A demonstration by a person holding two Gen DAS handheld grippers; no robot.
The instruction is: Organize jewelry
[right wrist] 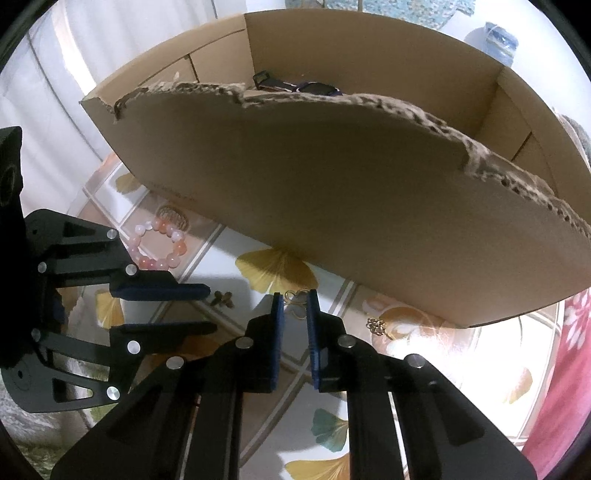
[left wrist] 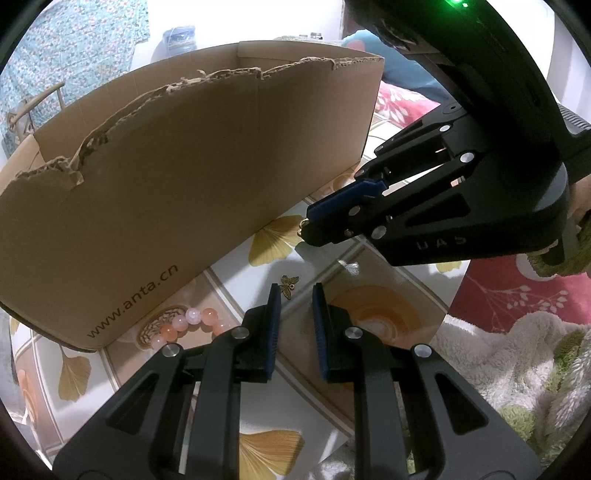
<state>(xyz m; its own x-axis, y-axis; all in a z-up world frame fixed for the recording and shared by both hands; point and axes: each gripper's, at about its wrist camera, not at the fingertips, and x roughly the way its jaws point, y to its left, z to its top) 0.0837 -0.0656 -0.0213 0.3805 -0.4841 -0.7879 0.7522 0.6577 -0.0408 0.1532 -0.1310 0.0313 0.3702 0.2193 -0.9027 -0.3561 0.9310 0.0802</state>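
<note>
a torn brown cardboard box (right wrist: 332, 206) stands on the leaf-patterned tiled surface (right wrist: 236, 254), a dark watch (right wrist: 306, 88) inside. the right gripper (right wrist: 294, 301) is clenched on a small gold ornament (right wrist: 294, 298). the left gripper (left wrist: 295, 291) is released near a bronze butterfly charm (left wrist: 289, 286); a pink bead bracelet (left wrist: 188, 325) lies beside the box.

Both views are bright but soft, with heavy fisheye bending and dark corners. In the right wrist view, glare whitens the bench (right wrist: 461, 354) right of the fingers (right wrist: 275, 332). The box (left wrist: 155, 206) wall facing the fingers lies in shade. A green lamp (left wrist: 456, 3) glows above.
</note>
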